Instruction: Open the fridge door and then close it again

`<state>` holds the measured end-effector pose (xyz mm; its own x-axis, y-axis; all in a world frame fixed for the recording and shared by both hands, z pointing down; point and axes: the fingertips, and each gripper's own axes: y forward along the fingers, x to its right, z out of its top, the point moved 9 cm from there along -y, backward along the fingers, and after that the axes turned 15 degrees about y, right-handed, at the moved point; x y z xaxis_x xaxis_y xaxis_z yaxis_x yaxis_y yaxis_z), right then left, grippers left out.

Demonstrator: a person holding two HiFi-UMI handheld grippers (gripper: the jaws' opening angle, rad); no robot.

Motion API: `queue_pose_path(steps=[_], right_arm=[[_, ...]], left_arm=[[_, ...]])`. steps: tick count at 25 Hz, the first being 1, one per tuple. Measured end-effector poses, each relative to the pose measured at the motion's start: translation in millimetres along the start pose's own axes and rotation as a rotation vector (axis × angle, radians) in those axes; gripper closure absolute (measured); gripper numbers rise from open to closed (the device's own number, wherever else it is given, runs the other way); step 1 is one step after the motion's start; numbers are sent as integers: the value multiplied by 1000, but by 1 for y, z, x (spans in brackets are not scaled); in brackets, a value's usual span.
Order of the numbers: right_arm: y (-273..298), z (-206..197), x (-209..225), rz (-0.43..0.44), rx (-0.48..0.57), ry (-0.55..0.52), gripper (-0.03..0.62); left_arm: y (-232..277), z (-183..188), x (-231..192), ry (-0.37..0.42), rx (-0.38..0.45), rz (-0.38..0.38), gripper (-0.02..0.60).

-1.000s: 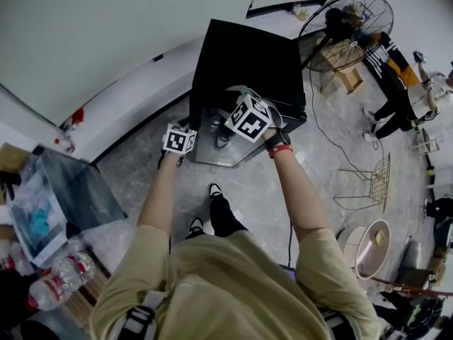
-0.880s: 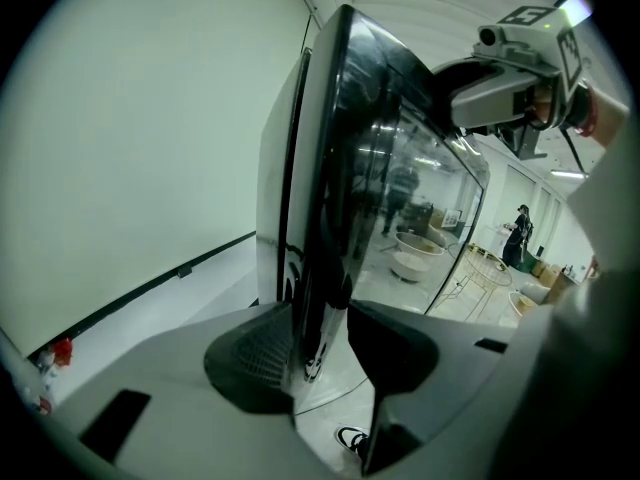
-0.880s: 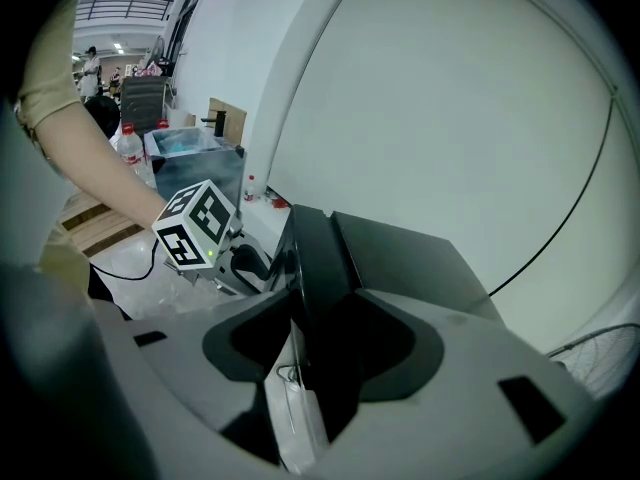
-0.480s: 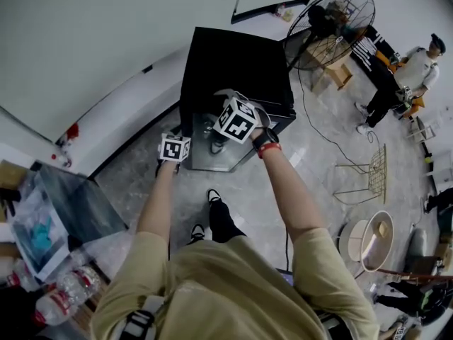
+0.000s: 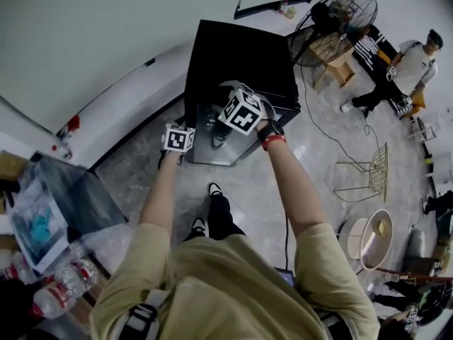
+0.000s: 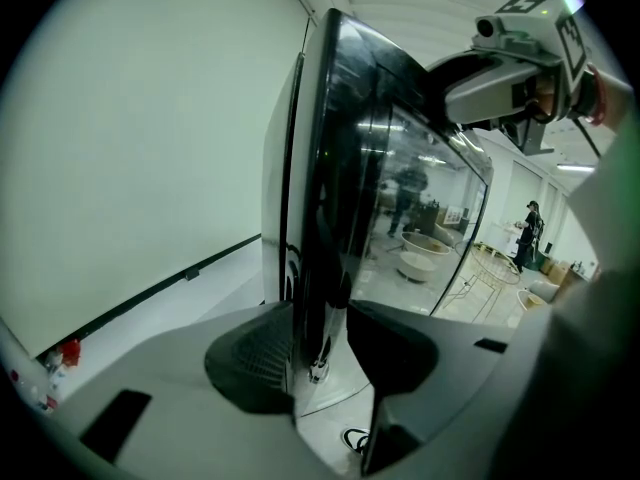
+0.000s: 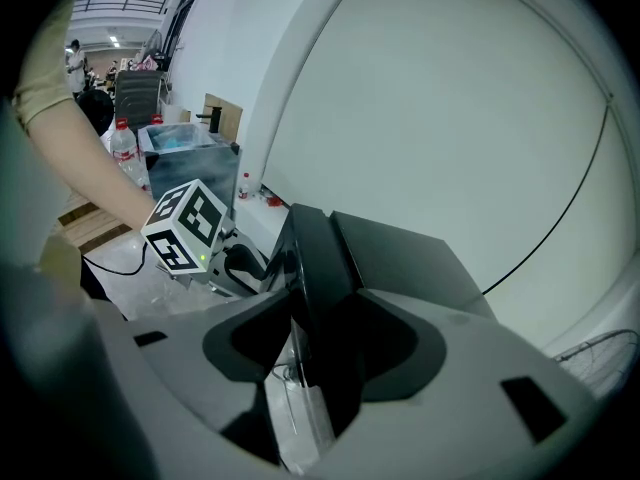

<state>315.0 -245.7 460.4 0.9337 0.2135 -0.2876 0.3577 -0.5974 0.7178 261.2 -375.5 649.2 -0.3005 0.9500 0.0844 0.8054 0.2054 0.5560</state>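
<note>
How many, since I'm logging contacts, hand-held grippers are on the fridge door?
2. The left hand-held gripper clamps the left edge of the fridge door; the right hand-held gripper clamps its top edge. None hidden.

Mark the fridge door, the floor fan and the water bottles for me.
fridge door (image 6: 400,208), left gripper view, its glass front
floor fan (image 5: 354,21), head view, its wire guard
water bottles (image 5: 71,275), head view, the upper bottle's body

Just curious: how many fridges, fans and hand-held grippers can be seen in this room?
Black fridge: 1
Fan: 1
Hand-held grippers: 2, the left hand-held gripper and the right hand-held gripper
Total: 4
</note>
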Motion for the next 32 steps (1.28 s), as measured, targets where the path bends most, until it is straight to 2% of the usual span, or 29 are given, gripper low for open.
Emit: queue_pose_path(steps=[13, 20, 24, 32], right_arm=[[5, 2, 0, 12, -4, 10, 385], [5, 4, 0, 8, 5, -5, 387], [-1, 2, -5, 38, 10, -34, 387], [-13, -4, -23, 81, 6, -89, 385]], left_arm=[[0, -6, -5, 19, -53, 2, 410], [-2, -3, -6, 34, -42, 2, 414], [-9, -7, 0, 49, -59, -18, 420], [-33, -21, 22, 10, -72, 12, 430]])
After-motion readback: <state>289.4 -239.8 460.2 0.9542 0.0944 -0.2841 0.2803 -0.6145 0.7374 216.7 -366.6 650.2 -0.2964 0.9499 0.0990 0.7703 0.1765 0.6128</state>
